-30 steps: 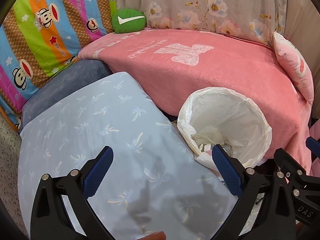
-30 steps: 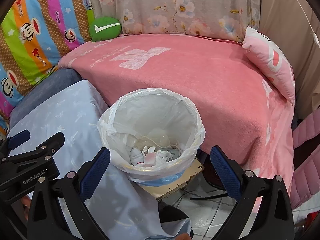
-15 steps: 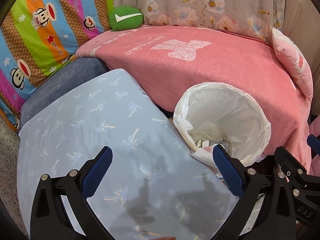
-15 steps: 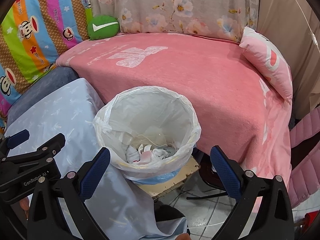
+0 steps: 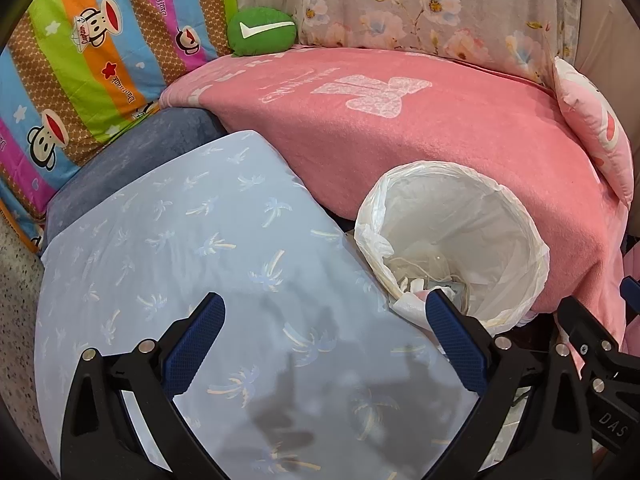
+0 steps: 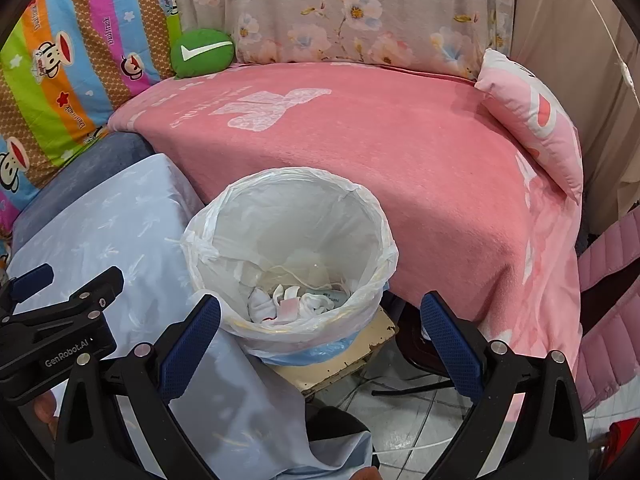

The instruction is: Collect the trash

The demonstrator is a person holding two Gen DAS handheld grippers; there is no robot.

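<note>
- Left wrist view cuts off the bottom of the left hand-held gripper (image 5: pixel 324 332); its blue-padded jaws stand wide apart with nothing between them, over a light blue palm-print cushion (image 5: pixel 192 280).
- Its right jaw hides the near rim of the trash bin (image 5: pixel 452 248), which sits ahead and to the right, against the edge of the pink blanket (image 5: pixel 420 136).
- Part of the right hand-held gripper's black frame intrudes at the lower right edge of that view.
- Right wrist view shows the right hand-held gripper (image 6: pixel 320 330), jaws likewise spread wide and empty, with the trash bin (image 6: pixel 288 256) straight ahead between and just beyond them.
- A white plastic liner (image 6: pixel 200 248) folds over the bin's rim, knotted at the left; the bin's body is mostly hidden, with a strip of blue showing below the liner.
- Inside the bin lie crumpled white tissues (image 6: pixel 312 302) and a pinkish scrap; other pieces are too jumbled to identify.
- The bin rests on a worn cream board (image 6: pixel 360 348), only partly seen, above a tiled floor (image 6: pixel 416 420).
- Far ahead to the left sits a green cushion with a white tick (image 6: pixel 202 53), beside a striped monkey-print quilt (image 6: pixel 68 64).
- A pink pillow (image 6: pixel 536 116) lies ahead to the right.
</note>
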